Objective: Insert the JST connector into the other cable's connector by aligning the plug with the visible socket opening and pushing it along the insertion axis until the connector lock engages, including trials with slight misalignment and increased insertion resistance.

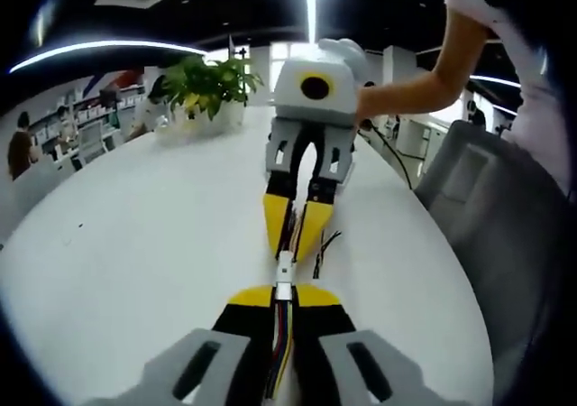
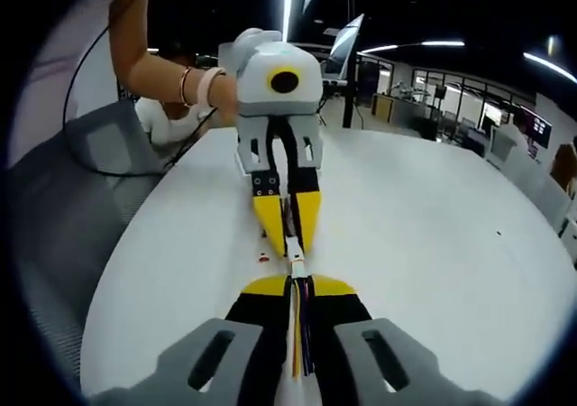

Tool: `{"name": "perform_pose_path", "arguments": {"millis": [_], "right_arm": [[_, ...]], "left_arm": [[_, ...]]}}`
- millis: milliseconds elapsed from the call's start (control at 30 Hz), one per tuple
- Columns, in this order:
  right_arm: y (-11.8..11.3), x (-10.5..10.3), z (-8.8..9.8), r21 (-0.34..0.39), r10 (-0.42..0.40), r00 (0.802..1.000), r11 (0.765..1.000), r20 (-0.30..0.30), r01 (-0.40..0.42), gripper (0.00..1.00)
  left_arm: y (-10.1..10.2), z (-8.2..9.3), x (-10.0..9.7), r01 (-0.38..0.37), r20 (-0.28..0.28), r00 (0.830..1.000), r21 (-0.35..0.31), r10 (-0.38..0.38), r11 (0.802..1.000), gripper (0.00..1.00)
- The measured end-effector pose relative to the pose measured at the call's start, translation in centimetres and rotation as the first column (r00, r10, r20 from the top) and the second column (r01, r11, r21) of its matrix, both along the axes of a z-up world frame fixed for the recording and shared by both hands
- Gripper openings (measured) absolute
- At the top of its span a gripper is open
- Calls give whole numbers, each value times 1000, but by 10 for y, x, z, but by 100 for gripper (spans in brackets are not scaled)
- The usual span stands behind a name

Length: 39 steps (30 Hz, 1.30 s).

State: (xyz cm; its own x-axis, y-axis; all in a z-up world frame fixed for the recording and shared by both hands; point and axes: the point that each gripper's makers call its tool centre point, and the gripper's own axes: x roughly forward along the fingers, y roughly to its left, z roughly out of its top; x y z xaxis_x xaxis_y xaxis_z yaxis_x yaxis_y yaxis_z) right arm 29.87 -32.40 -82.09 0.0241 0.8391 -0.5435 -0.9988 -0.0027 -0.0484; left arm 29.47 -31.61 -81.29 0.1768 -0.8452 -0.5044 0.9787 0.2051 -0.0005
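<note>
Left gripper view, left to right: green potted plant [image 1: 209, 86] far across the round white table [image 1: 135, 235], grey chair [image 1: 491, 207] at the right edge. Yellow-tipped left gripper [image 1: 283, 294] pinches a multicoloured wire bundle [image 1: 279, 352]; its small white JST connector [image 1: 284, 269] meets the yellow-tipped right gripper [image 1: 295, 235], also pinching wires. Nothing blocks them.

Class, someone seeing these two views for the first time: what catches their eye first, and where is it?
Two yellow-tipped claws meet nose to nose over the white table: the left claw and the right claw. Between them sits the small white JST connector, with coloured wires trailing back.
</note>
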Motion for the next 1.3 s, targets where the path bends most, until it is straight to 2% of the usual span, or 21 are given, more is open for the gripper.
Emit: {"name": "perform_pose_path", "arguments": {"millis": [167,200,267,500,767,933,967,1000,1033,1067,1100,1133,1300], "right_arm": [[2,-4,3,8,32,999,999,-4,-32,3],[2,-3,2,1,33,999,999,2,-33,3],[1,-3,2,2,35,999,999,-1,-35,3],[1,-5,13,27,48,999,999,0,-48,3],[4,-2,20,45,26,1000,999,6,-27,3],[6,-3,6,-7,40,999,999,20,-40,3],[7,-4,1,-17,46,999,999,15,-46,3],[10,-6,0,-12,50,999,999,8,-50,3],[12,-2,-1,-12,27,1000,1000,13,-27,3],[13,0,-1,-12,18,1000,1000,21,-18,3],[14,3,-1,-5,6,1000,1000,13,-6,3],[14,3,0,-3,3,1000,1000,13,-3,3],[18,3,1,6,-2,1000,1000,15,2,3]], "left_arm": [[-4,3,-4,40,16,999,7,-40,999,0],[-4,2,-3,38,24,999,15,-38,999,0],[-4,1,-2,19,-7,1000,14,-19,1000,0],[-4,11,-3,28,-2,1000,-7,-28,1000,0],[-5,17,2,25,30,999,12,-25,1000,0],[-11,16,2,28,32,999,10,-29,1000,0],[-23,28,0,24,2,1000,-77,-24,997,0],[-24,30,2,19,11,1000,-79,-18,997,0],[-23,26,3,30,26,999,-45,-29,999,0],[-17,21,10,31,65,997,-4,-31,1000,0],[-18,21,12,10,33,999,-33,-8,999,0],[-17,20,14,0,24,1000,-43,1,999,0],[-11,20,17,1,26,1000,-52,1,999,0]]}}
